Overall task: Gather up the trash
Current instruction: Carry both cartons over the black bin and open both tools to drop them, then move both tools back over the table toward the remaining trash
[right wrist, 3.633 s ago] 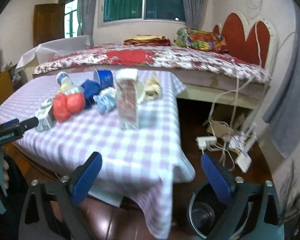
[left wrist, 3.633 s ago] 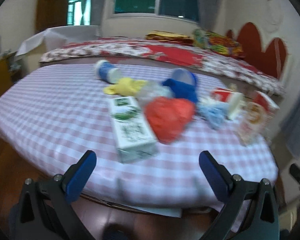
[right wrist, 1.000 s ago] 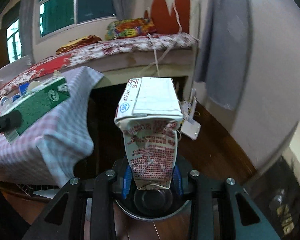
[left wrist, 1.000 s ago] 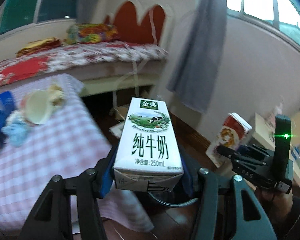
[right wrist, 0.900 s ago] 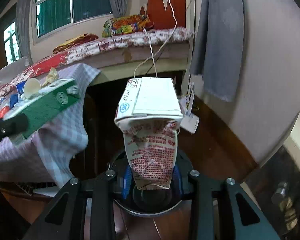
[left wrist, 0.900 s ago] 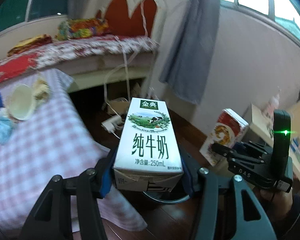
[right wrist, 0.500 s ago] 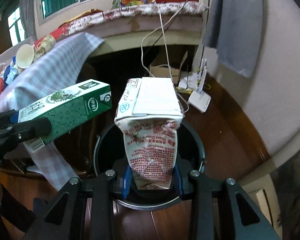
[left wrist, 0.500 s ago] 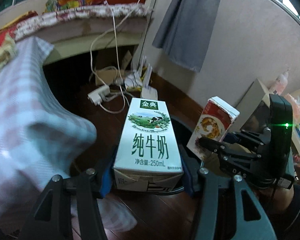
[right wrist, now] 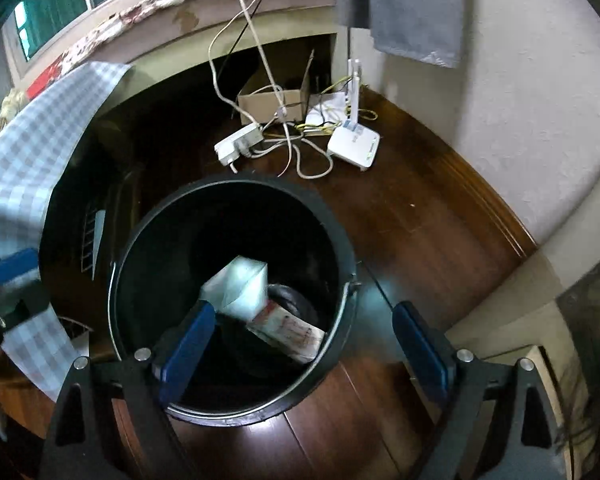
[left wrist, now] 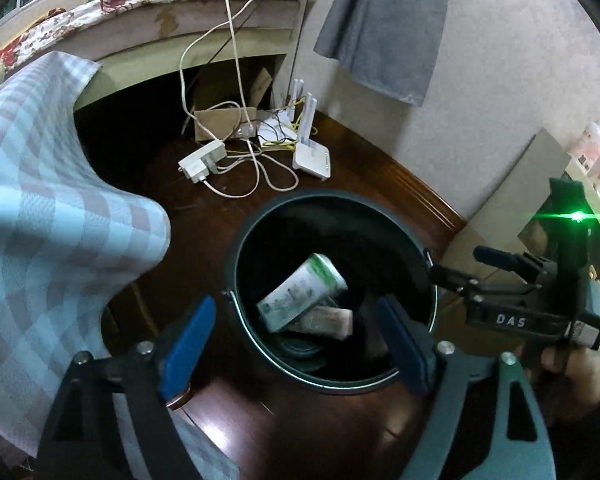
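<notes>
A black round trash bin (left wrist: 260, 228) stands on the dark wood floor; it also shows in the right wrist view (right wrist: 148, 224). Inside it lie the green and white milk carton (left wrist: 302, 290) and the red and white carton (left wrist: 324, 322). In the right wrist view the milk carton (right wrist: 238, 286) is blurred and rests over the red carton (right wrist: 290, 330). My left gripper (left wrist: 296, 344) is open and empty above the bin. My right gripper (right wrist: 300, 346) is open and empty above the bin; it also shows at the right of the left wrist view (left wrist: 452, 276).
The table with the checked cloth (left wrist: 40, 216) hangs close on the left of the bin. A power strip (left wrist: 202, 162), cables, a white router (left wrist: 312, 156) and a cardboard box (right wrist: 268, 102) lie on the floor behind. A wall and grey curtain (left wrist: 384, 24) are on the right.
Both grippers have opened and let go of their cartons. The milk carton and the red carton have dropped into the bin. Both views now look down into it.
</notes>
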`<state>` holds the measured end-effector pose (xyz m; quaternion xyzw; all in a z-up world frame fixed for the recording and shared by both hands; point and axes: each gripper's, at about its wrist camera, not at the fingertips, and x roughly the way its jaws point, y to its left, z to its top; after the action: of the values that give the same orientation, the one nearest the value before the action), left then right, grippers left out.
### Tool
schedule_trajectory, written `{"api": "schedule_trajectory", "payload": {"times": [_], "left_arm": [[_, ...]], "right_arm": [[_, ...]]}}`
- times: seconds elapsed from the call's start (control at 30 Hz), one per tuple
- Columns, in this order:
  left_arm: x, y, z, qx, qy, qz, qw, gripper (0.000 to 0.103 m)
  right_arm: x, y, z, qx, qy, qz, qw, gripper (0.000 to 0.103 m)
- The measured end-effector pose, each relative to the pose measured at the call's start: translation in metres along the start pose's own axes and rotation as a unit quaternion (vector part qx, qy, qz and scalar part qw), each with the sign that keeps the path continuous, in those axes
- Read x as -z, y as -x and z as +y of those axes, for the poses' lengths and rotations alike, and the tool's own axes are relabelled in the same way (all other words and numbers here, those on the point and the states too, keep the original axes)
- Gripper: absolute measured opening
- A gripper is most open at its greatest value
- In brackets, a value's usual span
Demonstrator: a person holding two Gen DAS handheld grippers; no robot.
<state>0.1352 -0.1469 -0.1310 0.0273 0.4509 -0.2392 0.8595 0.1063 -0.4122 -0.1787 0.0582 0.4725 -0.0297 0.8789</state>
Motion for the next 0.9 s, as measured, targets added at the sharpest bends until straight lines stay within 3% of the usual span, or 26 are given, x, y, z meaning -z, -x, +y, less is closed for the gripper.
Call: {"api": "schedule_trajectory", "payload": {"times": [0.1,0.23,0.3,0.57,0.9], "left_arm": [[-0.001,0.006,-0.004,-0.018,-0.007,-0.011,0.9997,0.095],[-0.006,0.018,-0.008,-0.031,-0.012,-0.033,0.9989,0.098],[-0.007,0.025,-0.011,-0.037,-0.015,-0.041,0.9983,0.098],[-0.015,0.054,-0.017,-0.074,-0.030,-0.076,0.9939,0.102],[-0.016,0.102,0.032,-0.111,0.027,-0.100,0.9883,0.102]], "right_arm": [[0.001,0.008,-0.001,0.007,-0.004,-0.011,1.000,0.092],[-0.006,0.016,0.005,0.016,0.001,-0.019,1.000,0.092],[-0.006,0.021,0.009,0.021,0.004,-0.021,1.000,0.100],[-0.008,0.065,0.024,0.028,0.012,-0.062,0.998,0.103],[-0.028,0.110,0.074,0.009,0.050,-0.103,0.993,0.103]]}}
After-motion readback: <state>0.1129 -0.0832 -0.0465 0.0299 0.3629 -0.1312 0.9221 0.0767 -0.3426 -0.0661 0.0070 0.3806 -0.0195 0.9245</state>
